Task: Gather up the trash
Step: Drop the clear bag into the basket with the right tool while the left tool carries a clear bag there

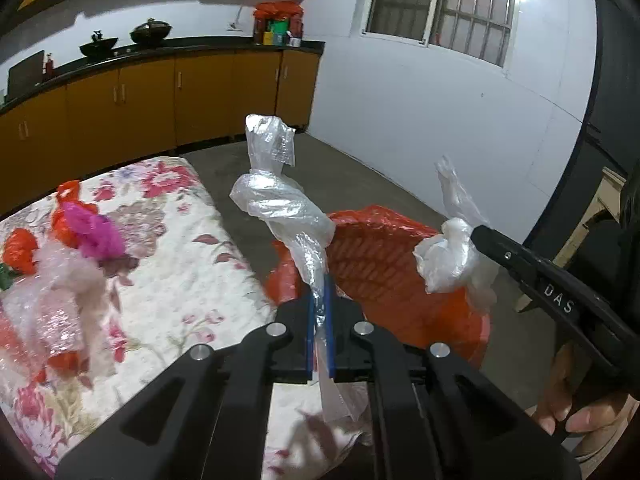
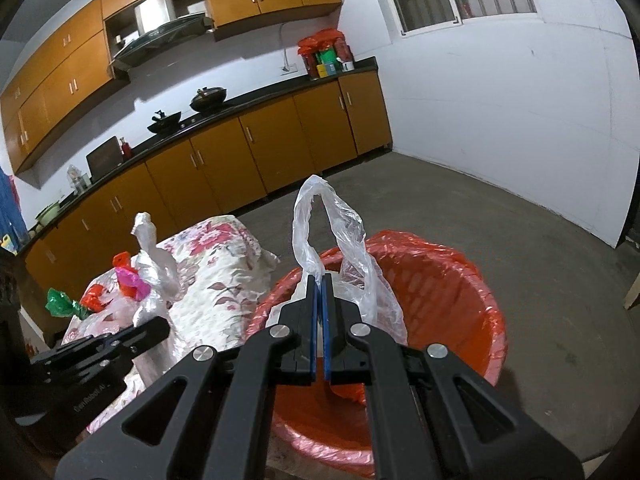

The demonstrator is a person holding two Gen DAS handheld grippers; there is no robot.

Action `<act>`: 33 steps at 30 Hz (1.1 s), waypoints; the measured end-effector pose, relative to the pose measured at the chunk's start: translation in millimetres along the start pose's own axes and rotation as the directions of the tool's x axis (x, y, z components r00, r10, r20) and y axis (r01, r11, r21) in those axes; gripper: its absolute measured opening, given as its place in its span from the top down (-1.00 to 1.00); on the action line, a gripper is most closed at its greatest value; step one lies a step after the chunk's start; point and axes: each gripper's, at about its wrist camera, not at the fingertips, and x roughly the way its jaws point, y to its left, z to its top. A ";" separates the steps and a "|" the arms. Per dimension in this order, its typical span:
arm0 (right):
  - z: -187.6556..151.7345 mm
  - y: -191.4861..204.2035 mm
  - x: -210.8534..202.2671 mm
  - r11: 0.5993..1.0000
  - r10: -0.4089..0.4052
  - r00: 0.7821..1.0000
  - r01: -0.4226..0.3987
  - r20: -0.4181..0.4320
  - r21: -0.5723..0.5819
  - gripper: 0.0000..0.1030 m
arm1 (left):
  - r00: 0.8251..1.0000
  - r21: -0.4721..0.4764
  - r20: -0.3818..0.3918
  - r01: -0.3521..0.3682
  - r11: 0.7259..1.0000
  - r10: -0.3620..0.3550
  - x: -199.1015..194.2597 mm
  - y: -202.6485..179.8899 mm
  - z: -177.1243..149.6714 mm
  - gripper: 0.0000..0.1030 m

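Observation:
My left gripper [image 1: 320,292] is shut on a twisted clear plastic wrap [image 1: 280,200] and holds it up at the table's edge, beside the red bin [image 1: 384,256]. My right gripper [image 2: 320,284] is shut on a clear plastic bag [image 2: 352,264] and holds it over the red-lined bin [image 2: 460,288]. In the left wrist view the right gripper [image 1: 478,236] and its bag [image 1: 448,256] hang over the bin's far side. The left gripper [image 2: 160,326] with its wrap [image 2: 154,256] shows at the left of the right wrist view.
A table with a floral cloth [image 1: 168,264] holds more trash: pink plastic [image 1: 94,232], red scraps [image 1: 20,250], bubble wrap [image 1: 56,312] and a green scrap [image 2: 60,304]. Orange kitchen cabinets [image 2: 256,152] line the far wall. Concrete floor [image 2: 520,240] surrounds the bin.

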 end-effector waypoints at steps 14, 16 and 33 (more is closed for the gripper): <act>13.4 -33.1 15.1 0.997 -0.024 1.000 0.024 -0.004 0.075 0.95 | 0.997 0.029 -0.051 0.064 0.998 -0.062 46.2 -28.6 9.5 0.81; 13.3 -36.2 16.3 0.996 -0.025 1.000 0.025 -0.005 0.085 0.91 | 0.997 0.030 -0.055 0.062 0.998 -0.060 49.8 -29.5 10.3 0.64; 0.5 -23.5 -0.6 0.994 -0.105 0.994 0.104 0.015 0.011 -0.16 | 0.992 -0.048 -0.017 -0.126 0.991 0.125 14.2 20.3 -15.5 -0.36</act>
